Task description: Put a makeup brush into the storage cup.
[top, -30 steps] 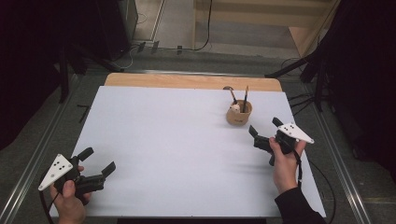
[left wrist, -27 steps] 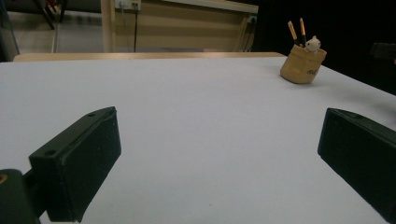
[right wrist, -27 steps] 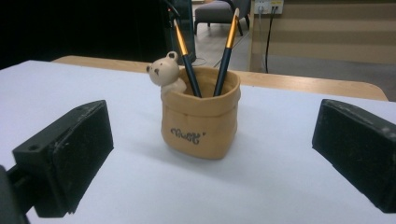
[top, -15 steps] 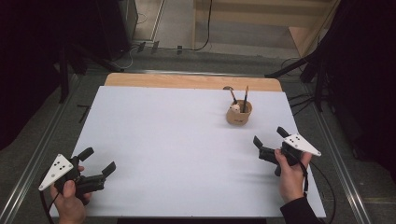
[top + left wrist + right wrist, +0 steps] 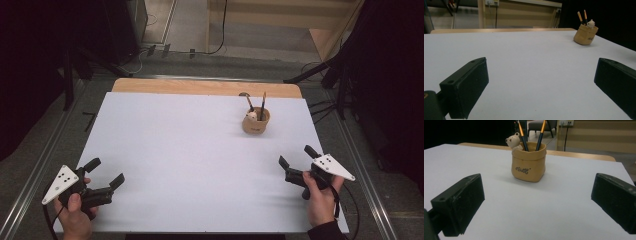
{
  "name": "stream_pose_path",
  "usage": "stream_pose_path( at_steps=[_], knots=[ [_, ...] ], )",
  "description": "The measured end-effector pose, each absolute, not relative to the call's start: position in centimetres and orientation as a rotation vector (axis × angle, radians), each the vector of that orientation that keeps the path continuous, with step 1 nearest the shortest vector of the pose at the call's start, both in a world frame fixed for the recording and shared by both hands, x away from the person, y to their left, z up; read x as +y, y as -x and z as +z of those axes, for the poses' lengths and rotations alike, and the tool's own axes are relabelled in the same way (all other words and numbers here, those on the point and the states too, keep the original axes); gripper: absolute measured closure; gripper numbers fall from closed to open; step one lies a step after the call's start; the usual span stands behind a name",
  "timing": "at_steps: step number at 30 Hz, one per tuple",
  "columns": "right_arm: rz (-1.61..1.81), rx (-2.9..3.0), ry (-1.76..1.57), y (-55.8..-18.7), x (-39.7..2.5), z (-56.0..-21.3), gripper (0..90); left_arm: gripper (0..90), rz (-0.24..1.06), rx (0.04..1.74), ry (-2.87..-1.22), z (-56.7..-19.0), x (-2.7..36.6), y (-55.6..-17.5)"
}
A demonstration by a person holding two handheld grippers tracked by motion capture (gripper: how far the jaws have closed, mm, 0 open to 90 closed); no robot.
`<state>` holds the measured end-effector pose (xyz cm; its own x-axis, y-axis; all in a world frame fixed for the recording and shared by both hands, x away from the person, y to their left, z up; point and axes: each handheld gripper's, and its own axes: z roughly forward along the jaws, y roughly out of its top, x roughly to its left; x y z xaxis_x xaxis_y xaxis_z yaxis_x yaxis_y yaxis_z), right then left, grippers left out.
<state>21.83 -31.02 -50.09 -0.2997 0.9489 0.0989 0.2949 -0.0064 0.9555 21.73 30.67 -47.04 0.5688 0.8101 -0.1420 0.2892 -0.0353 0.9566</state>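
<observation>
White sheeting covers the table (image 5: 200, 165), bare beneath both grippers. Right gripper (image 5: 537, 202) rests with jaws spread wide, holding nothing; directly ahead of it, near, stands the tan pen holder (image 5: 529, 161), upright, its two pens (image 5: 541, 135) pointing up and leaning slightly apart. Approach level and centred. Left gripper (image 5: 541, 82), jaws likewise spread and empty, sits well apart from the holder.

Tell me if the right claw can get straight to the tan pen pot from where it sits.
Probably yes. The right claw is open and faces the tan pen pot, with bare white table between them. The two pens and bear figure stick up above the rim, so a grasp low on the sides looks safer.
</observation>
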Motion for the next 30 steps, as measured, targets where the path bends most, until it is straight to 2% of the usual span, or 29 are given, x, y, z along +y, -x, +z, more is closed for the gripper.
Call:
stream_pose_path(
  at_steps=[30],
  knots=[
    [1.322, 1.660, -1.282, -17.4, -32.2, -50.1, 0.0, 0.1, 0.541, 0.940, -1.615, -46.9, 30.3, -21.7]
  ],
)
